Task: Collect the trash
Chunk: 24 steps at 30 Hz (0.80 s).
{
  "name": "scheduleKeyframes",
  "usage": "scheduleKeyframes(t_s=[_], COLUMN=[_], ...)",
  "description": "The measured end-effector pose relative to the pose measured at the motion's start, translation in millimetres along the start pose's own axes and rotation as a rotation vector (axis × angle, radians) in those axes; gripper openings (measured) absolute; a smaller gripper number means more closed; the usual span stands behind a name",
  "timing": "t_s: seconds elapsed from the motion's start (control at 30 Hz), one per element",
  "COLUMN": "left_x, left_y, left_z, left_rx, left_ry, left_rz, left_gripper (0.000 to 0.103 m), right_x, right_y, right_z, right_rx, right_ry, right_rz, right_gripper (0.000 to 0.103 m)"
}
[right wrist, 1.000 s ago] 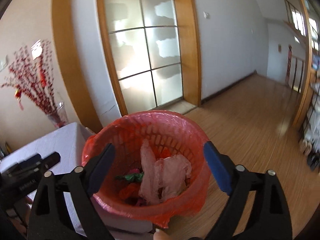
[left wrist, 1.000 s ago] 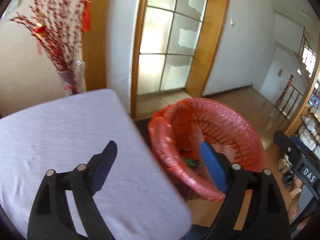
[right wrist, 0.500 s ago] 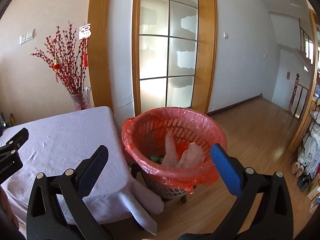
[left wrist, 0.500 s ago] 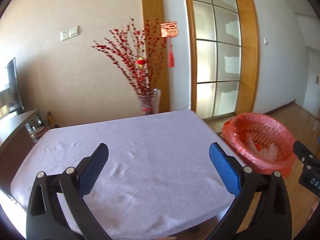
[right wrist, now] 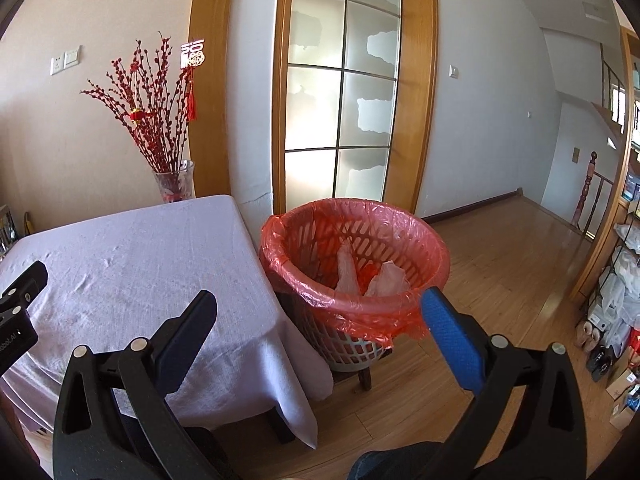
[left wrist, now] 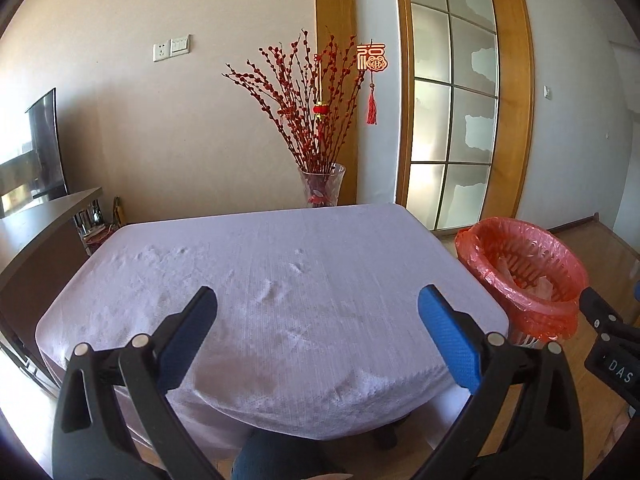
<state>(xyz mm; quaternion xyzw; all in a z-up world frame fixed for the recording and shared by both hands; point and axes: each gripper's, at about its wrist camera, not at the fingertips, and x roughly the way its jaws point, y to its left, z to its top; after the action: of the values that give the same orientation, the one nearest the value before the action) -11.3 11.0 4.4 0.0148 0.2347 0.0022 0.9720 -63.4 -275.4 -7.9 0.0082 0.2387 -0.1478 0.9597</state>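
A basket lined with a red plastic bag (right wrist: 354, 256) stands on a low stool right of the table and holds crumpled pale trash (right wrist: 370, 274); it also shows in the left wrist view (left wrist: 520, 272). The table with a lilac cloth (left wrist: 280, 280) bears no trash that I can see. My left gripper (left wrist: 316, 332) is open and empty, held back above the table's near edge. My right gripper (right wrist: 318, 328) is open and empty, held back in front of the basket and the table's right corner.
A glass vase of red branches (left wrist: 320, 184) stands behind the table's far edge. A dark cabinet (left wrist: 36, 248) with a TV is at the left. Wooden floor (right wrist: 500, 280) spreads right of the basket, with shelves and shoes (right wrist: 608, 320) at the far right.
Both grippers have pulled back and up from the basket. The left one swung left, from the basket rim toward the whole table. Both stayed open and empty.
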Motion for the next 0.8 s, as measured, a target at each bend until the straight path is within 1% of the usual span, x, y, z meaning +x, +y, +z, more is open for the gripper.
scheduleKeyframes(t_s=[0.3, 0.8], left_x=[-4.6, -4.3], left_y=[-7.2, -5.3], left_z=[-3.3, -1.9], left_rx=[0.002, -0.008], left_ry=[0.012, 0.014], left_rz=[-0.016, 0.005], left_gripper=[0.099, 0.099], right_x=[-2.1, 1.4], right_y=[-6.0, -5.7], right_z=[-6.3, -6.9], right_rx=[0.009, 0.014], right_ry=[0.010, 0.023], right_rz=[-0.028, -0.015], right_gripper=[0.101, 0.101])
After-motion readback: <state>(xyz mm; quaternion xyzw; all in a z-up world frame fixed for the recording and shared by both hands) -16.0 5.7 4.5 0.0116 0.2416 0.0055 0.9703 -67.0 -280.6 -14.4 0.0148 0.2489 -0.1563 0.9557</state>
